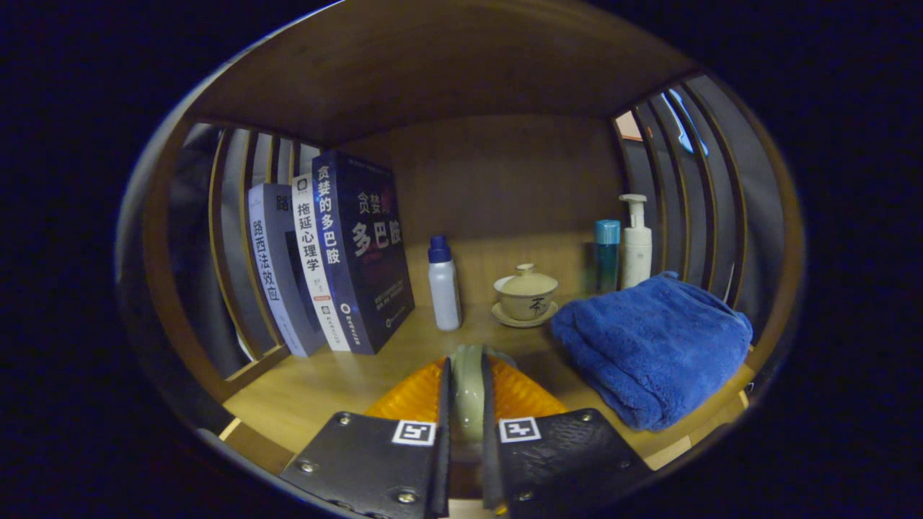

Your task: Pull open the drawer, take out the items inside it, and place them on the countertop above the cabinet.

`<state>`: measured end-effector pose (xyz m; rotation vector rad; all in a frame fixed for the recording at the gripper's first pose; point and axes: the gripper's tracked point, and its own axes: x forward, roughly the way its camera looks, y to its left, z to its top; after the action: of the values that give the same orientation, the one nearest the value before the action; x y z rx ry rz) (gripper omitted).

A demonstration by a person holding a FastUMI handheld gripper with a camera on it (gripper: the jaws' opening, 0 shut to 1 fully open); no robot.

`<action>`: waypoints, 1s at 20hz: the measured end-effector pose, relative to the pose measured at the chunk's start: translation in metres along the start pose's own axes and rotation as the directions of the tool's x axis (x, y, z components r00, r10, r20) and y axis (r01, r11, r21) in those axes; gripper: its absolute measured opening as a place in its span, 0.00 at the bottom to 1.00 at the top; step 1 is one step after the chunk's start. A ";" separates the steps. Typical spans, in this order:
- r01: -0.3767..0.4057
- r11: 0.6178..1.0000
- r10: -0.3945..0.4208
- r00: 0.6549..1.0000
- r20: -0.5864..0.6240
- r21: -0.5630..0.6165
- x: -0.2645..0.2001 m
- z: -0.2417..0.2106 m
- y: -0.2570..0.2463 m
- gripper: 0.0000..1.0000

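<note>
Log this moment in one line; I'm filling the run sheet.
tongs: shut on thin pale green rimmed item | over wooden countertop | ahead: white bottle with blue cap | beside: folded blue towel

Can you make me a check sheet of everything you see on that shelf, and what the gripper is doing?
Surface: wooden countertop inside a slatted wooden shelf.
Job's things: pale greenish thin-rimmed item clamped between the fingers, above the countertop; what it is cannot be told.
Clutter: three upright books left of the fingers; white bottle with blue cap ahead; lidded tea cup on a saucer beside it; folded blue towel to the right; teal bottle and white pump bottle behind the towel.
Gripper: gripper shut on the item.
Cables: nothing seen.
Surroundings: wooden back panel.
</note>
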<state>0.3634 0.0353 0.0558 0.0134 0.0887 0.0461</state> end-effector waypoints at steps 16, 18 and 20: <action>0.048 0.967 -0.011 0.989 0.147 -0.250 -0.188 0.003 0.007 0.98; 0.033 0.980 -0.011 0.993 0.114 -0.194 -0.217 -0.014 0.003 0.98; 0.021 0.991 -0.009 0.995 0.095 -0.130 -0.241 -0.026 -0.002 0.98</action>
<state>0.1210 0.0220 0.0510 -0.1161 -0.0085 0.0363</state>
